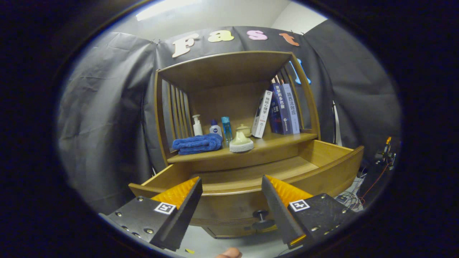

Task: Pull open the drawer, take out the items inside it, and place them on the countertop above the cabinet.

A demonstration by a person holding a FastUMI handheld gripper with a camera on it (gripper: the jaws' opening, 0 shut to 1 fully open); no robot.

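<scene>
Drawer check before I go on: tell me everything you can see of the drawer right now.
The drawer is brown wood and stands pulled open beneath the countertop. Its curved front panel carries a dark round knob, which sits low between the fingers. The visible floor inside is bare wood; the part behind the front rim is hidden. The gripper is open just before the front panel, touching nothing.

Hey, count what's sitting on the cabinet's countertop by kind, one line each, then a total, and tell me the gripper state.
Blue towel: 1
Bottles: 3 (pump bottle, white bottle with blue cap, clear blue bottle)
Ceramic pieces: 2 (lidded jar, pale green piece)
Books: about 4
Total: about 10
Gripper: open, above the drawer's front.
</scene>
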